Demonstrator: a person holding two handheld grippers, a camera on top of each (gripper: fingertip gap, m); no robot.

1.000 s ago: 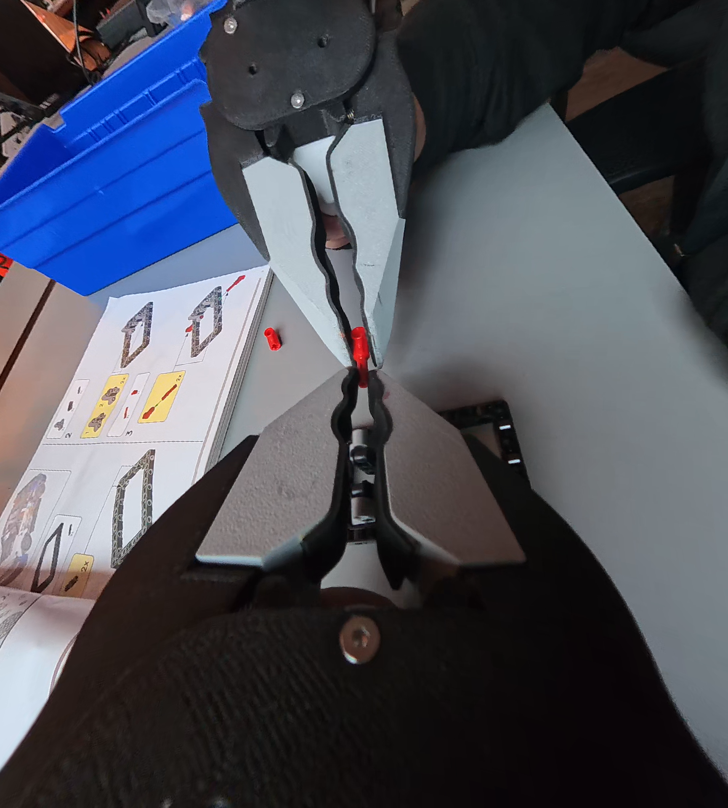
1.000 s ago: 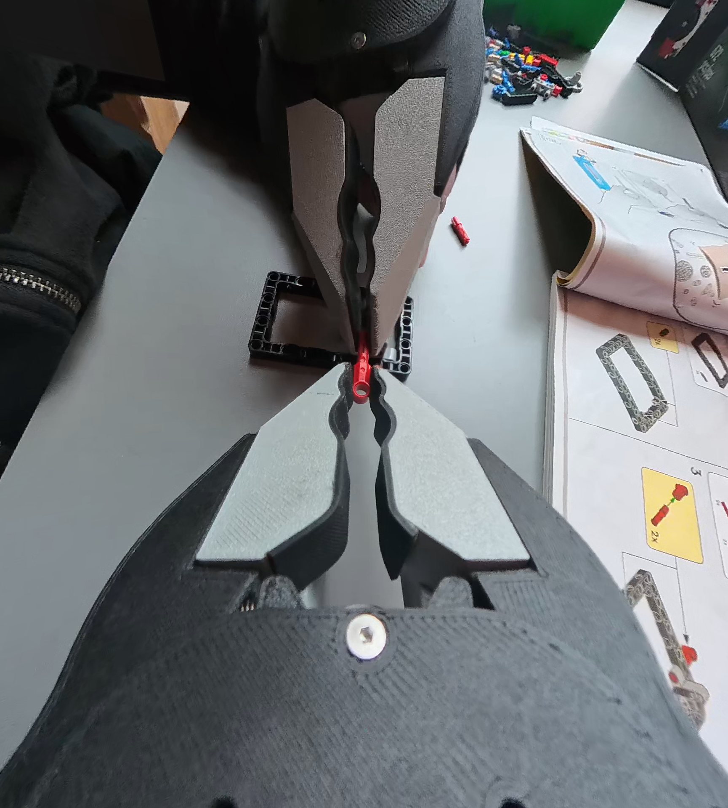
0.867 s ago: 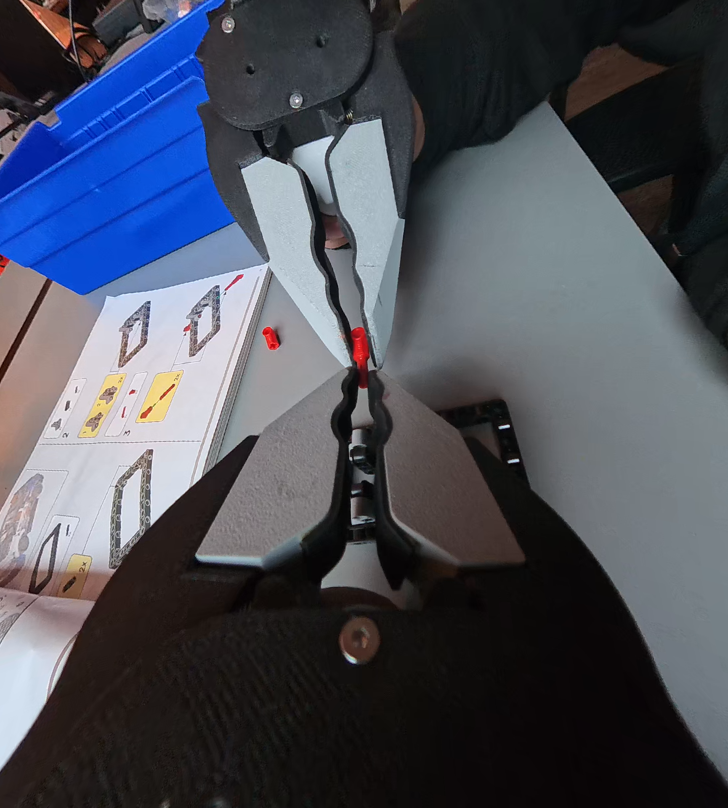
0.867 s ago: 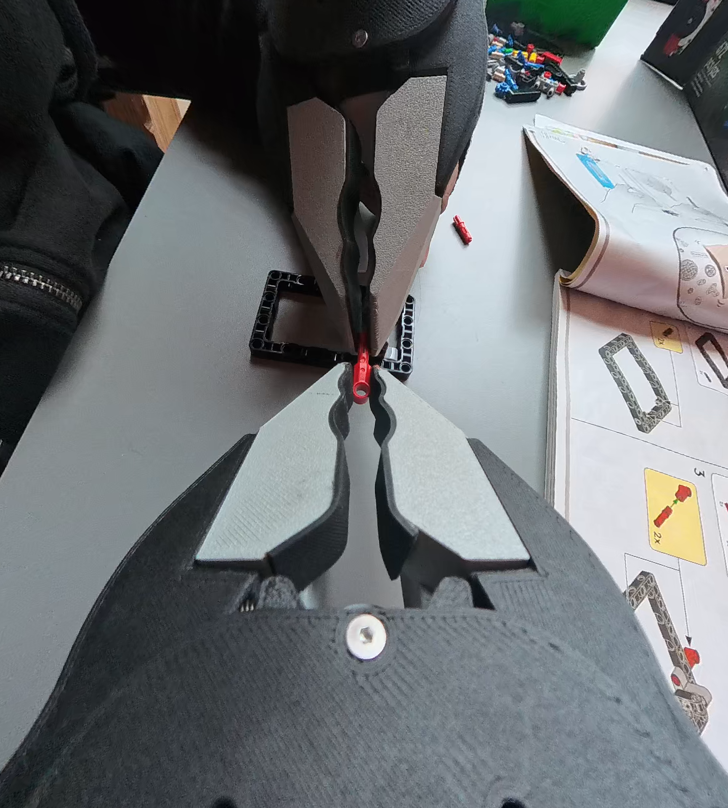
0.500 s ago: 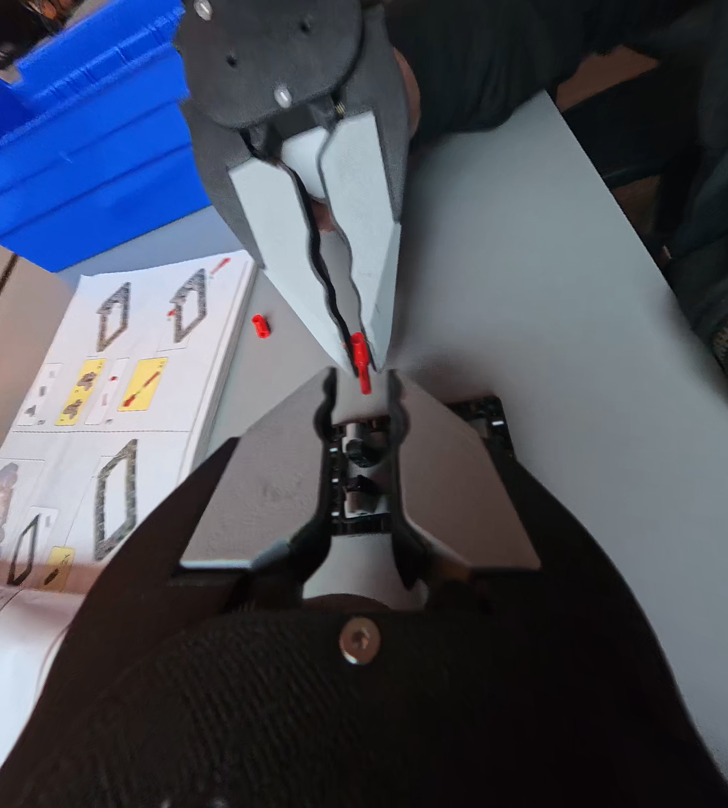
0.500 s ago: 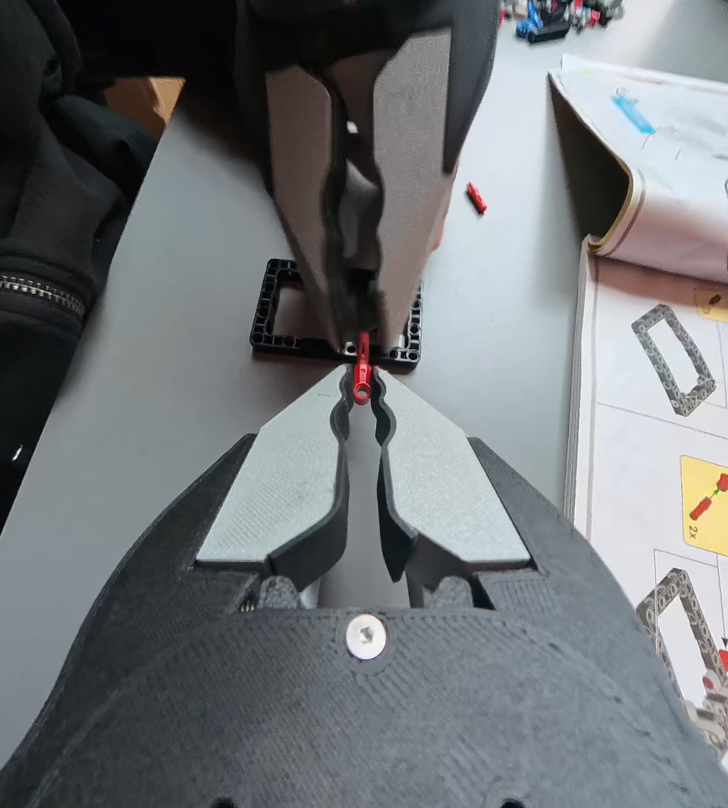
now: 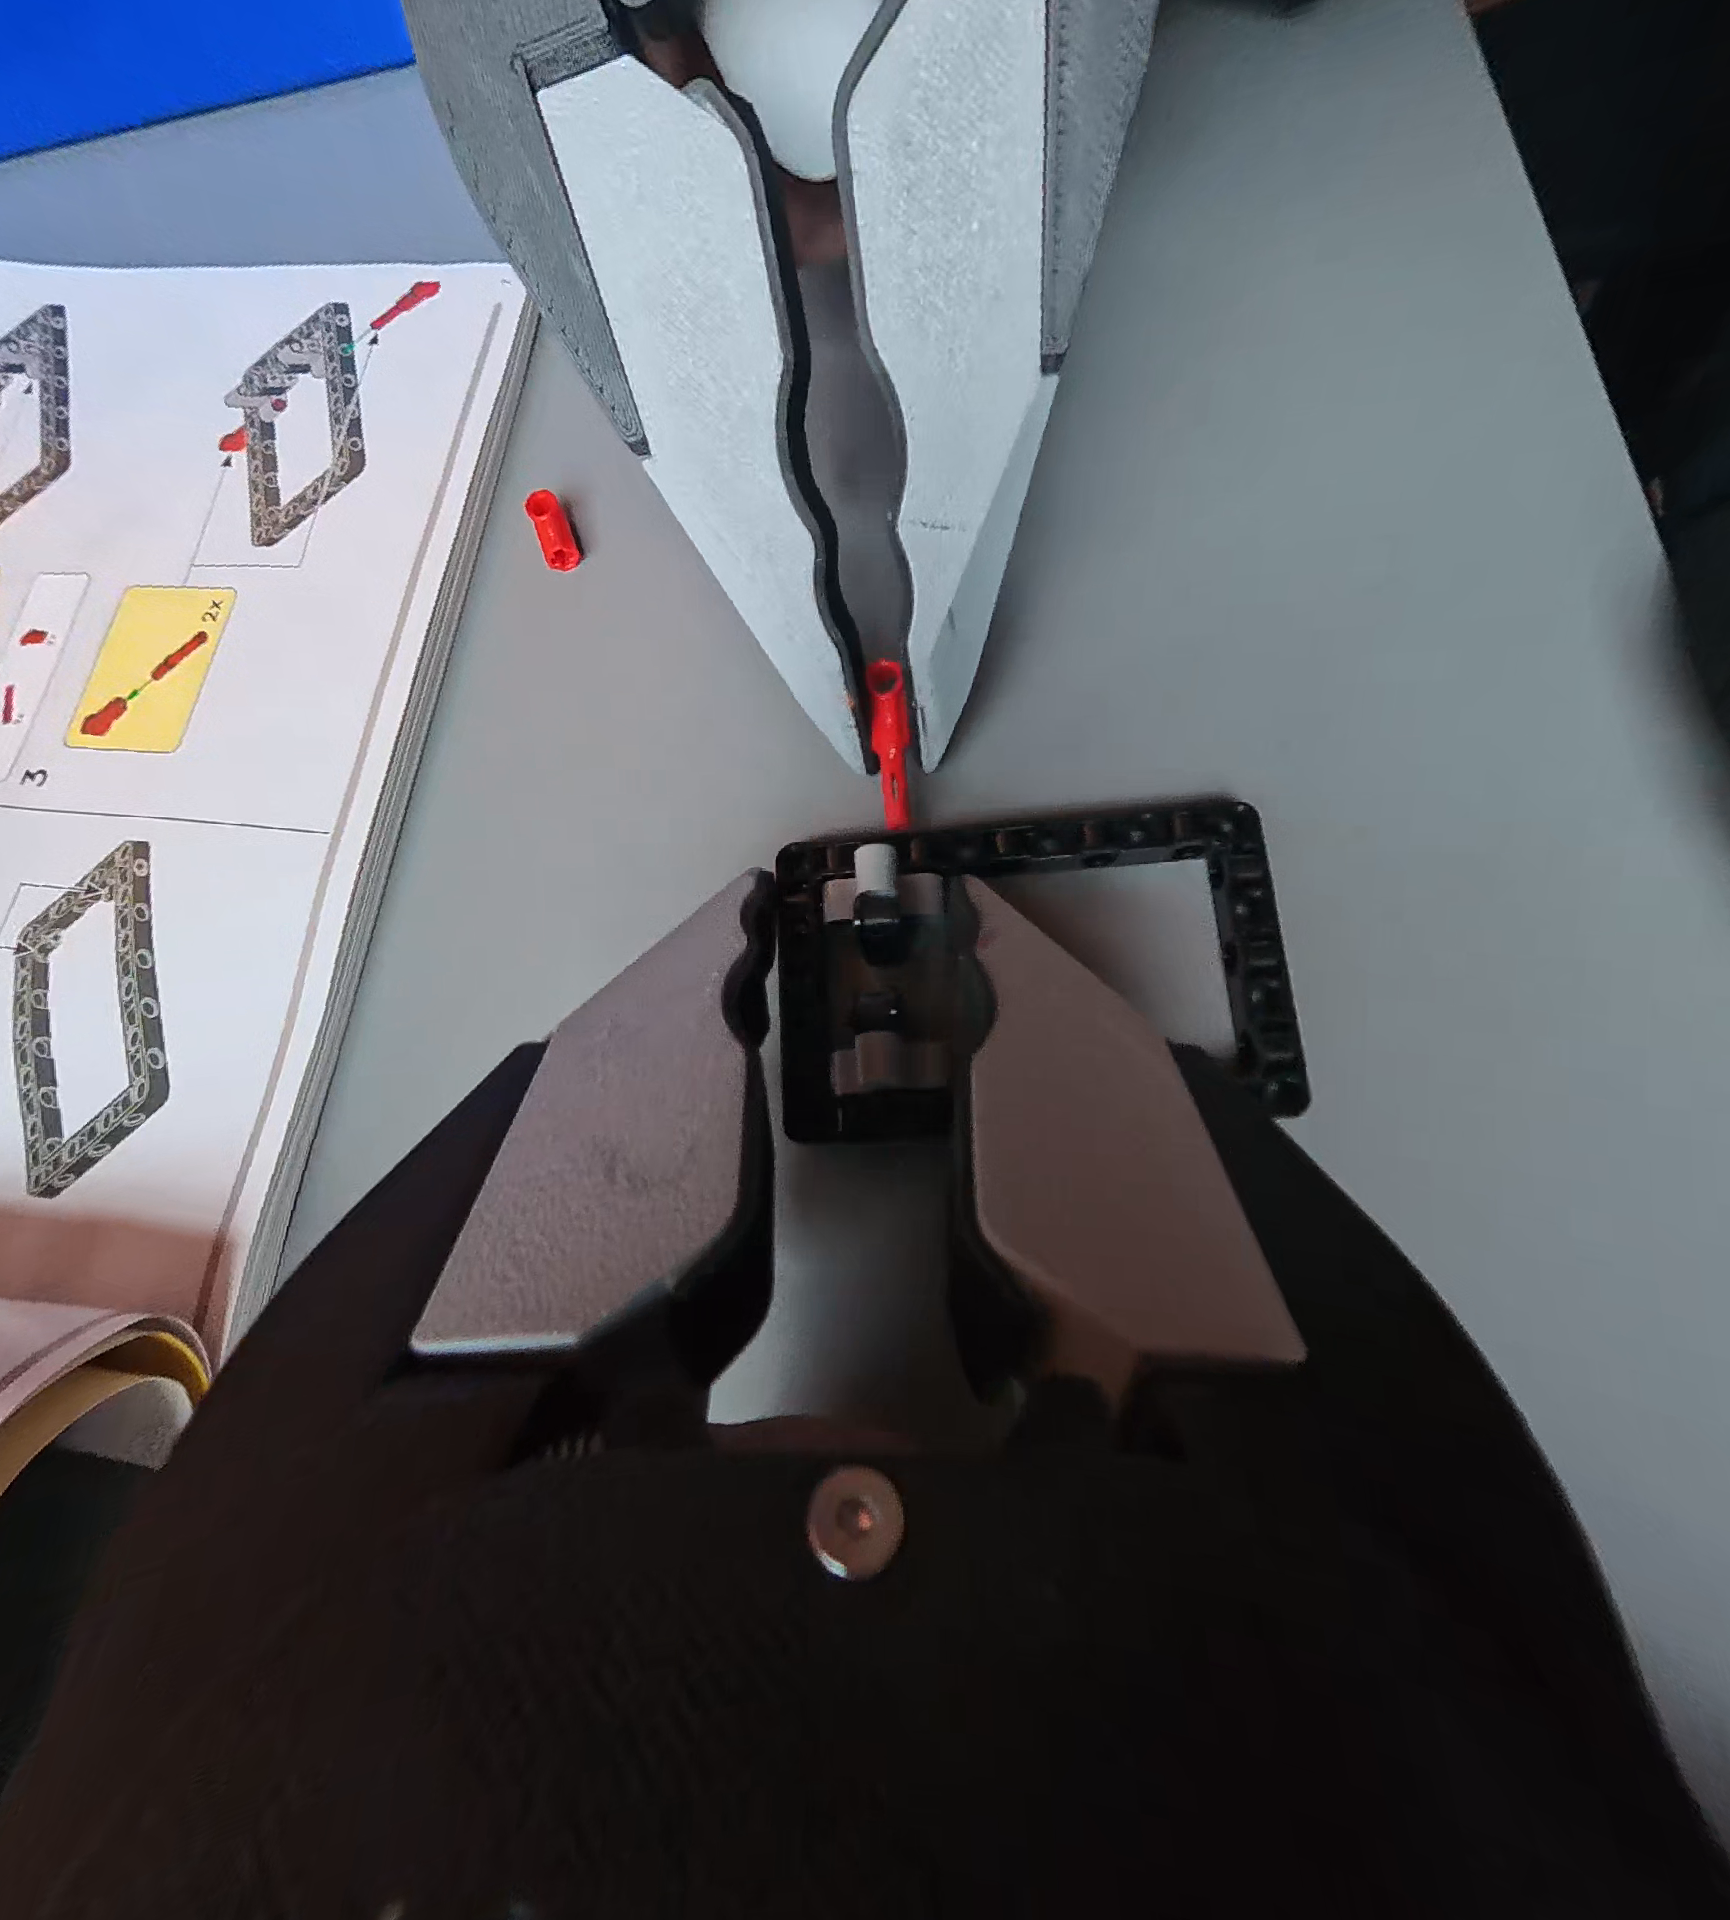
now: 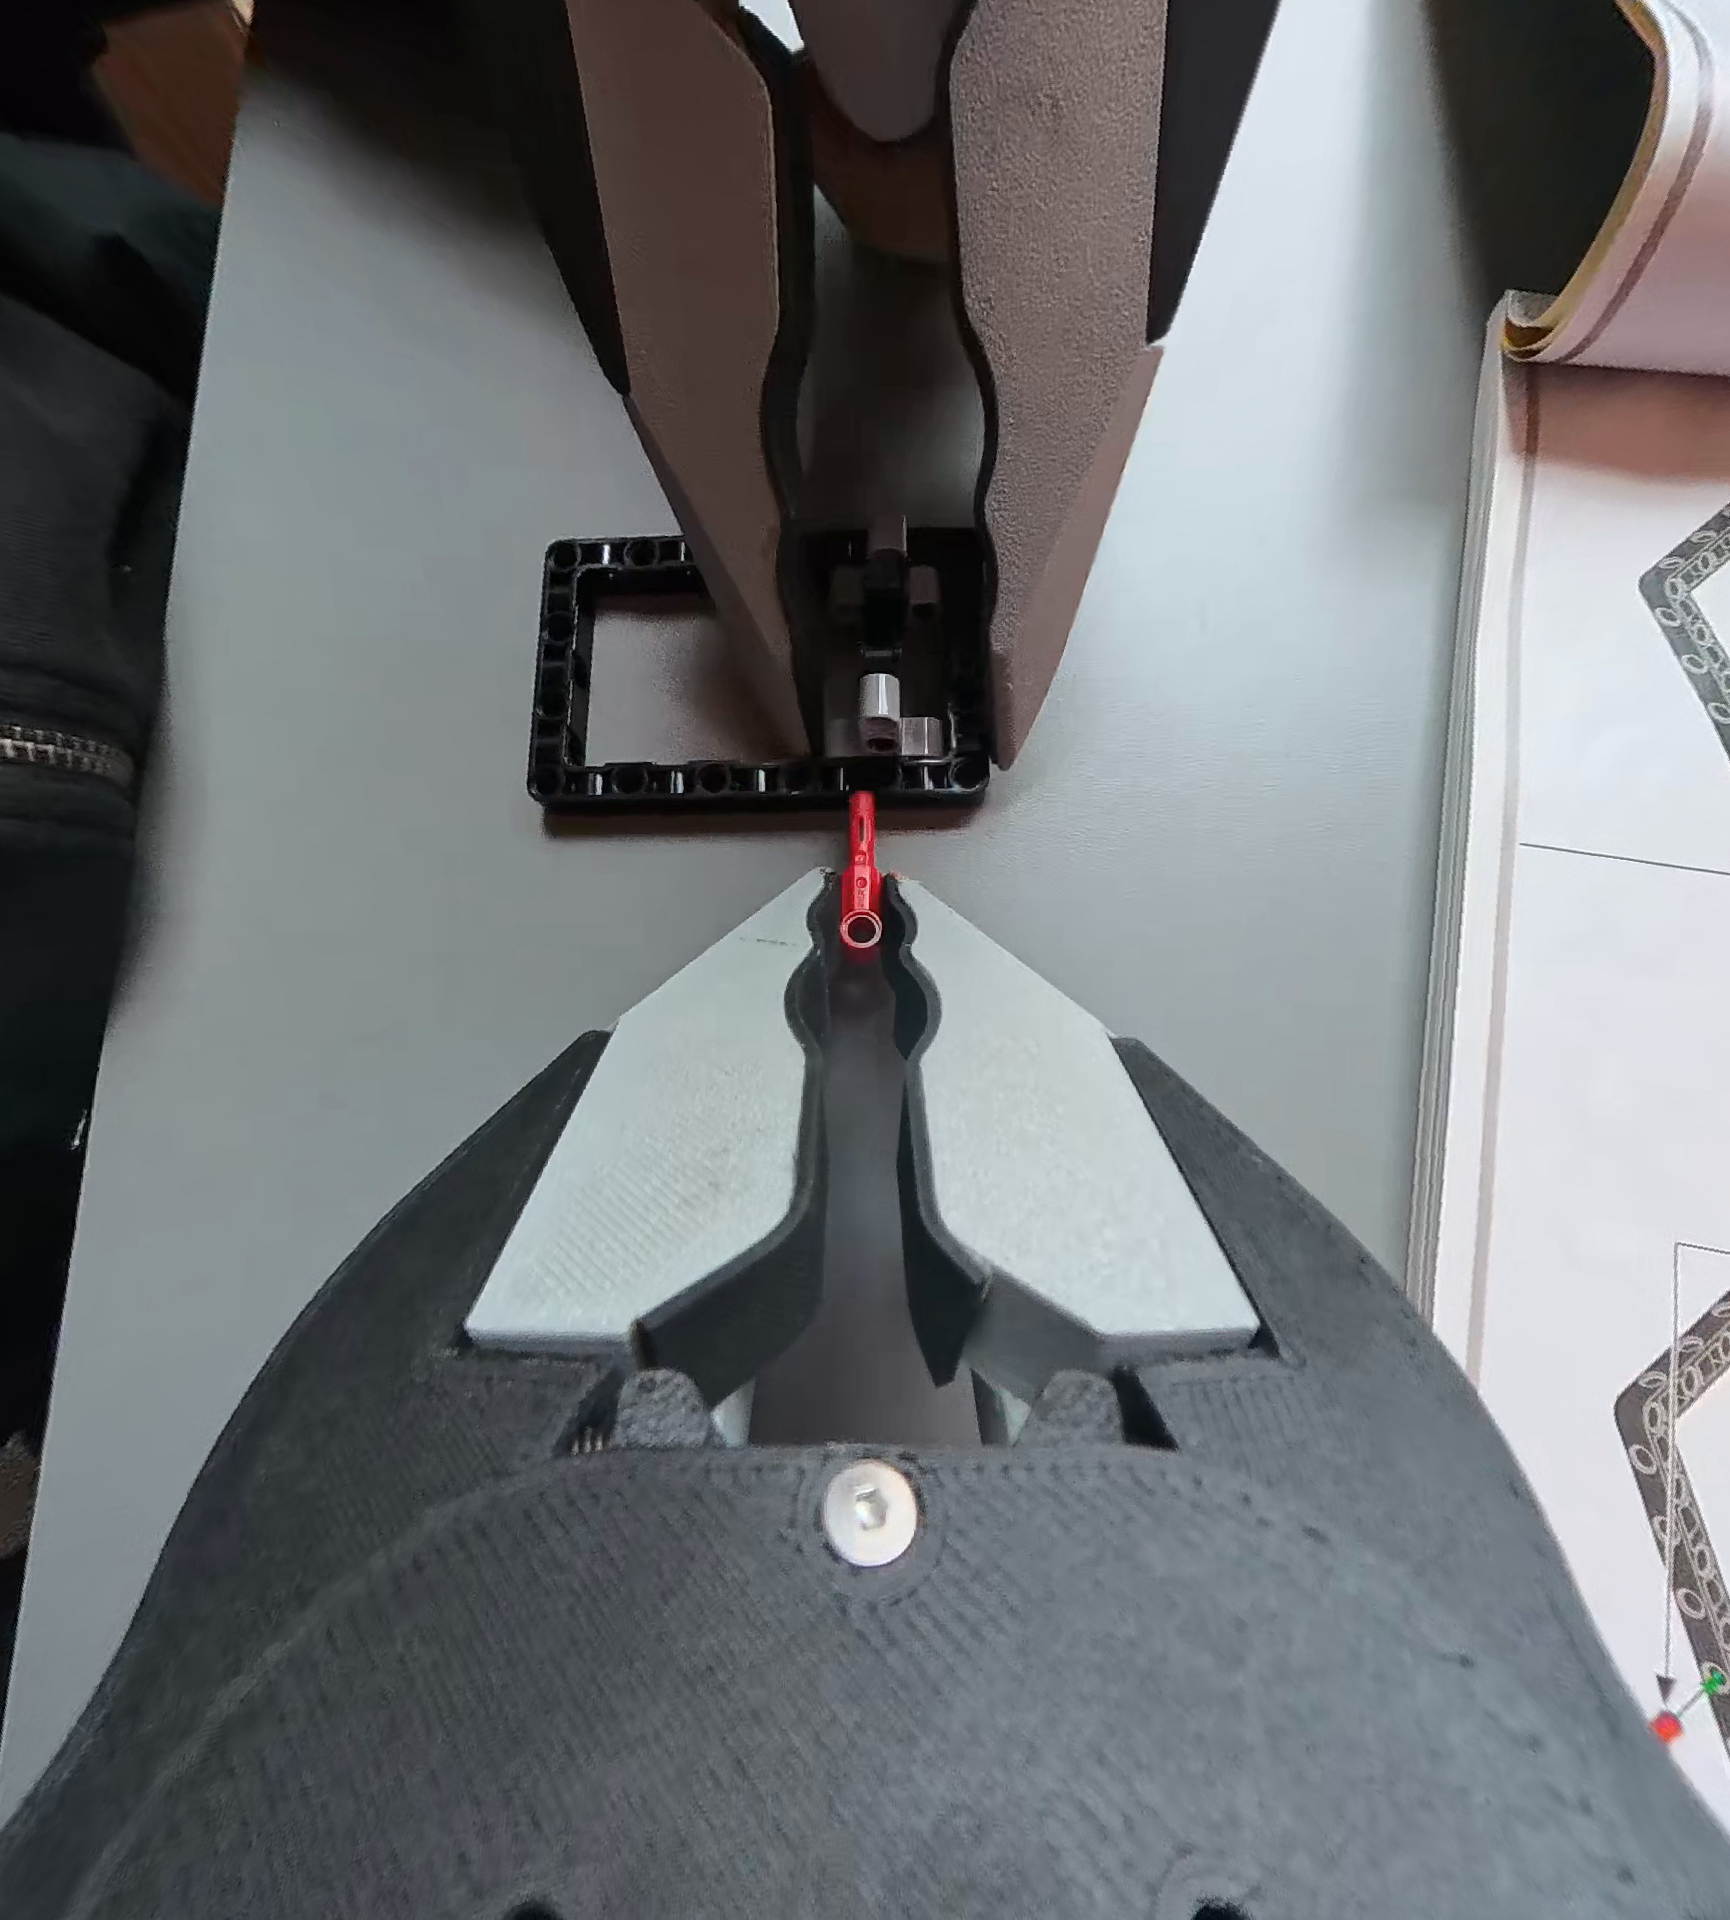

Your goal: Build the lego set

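- You are pinching the red axle pin [image 8: 859, 894] at the very tip of your right gripper [image 8: 861, 883], jaws clenched on its bushing end, with the thin shaft pointing at the near rail of the black frame [image 8: 570, 665].
- You are straddling one short end of that frame with your left gripper [image 7: 861, 935]; its jaws are spread, with a finger at either side of the frame's end and not visibly squeezing it.
- The frame is lying flat on the grey table [image 8: 321, 935], with the grey-and-black connector piece [image 8: 876, 665] sitting inside the end your left gripper is guarding.
- The pin's tip is just reaching the rail, so I judge you are lining up the insertion.
- Risk: your grip on the pin is shallow, so a push that is off-axis could be twisting it in the pads or popping it out.
- Risk: with the left jaws slack, the frame could be sliding away across the table under the push.
- Risk: the holes are close together, so a small drift could be seating the pin in the wrong one.
- Count: one frame, one held pin, one loose red bushing [image 7: 553, 530] lying beside the open instruction booklet [image 7: 165, 831], one booklet, two grippers.
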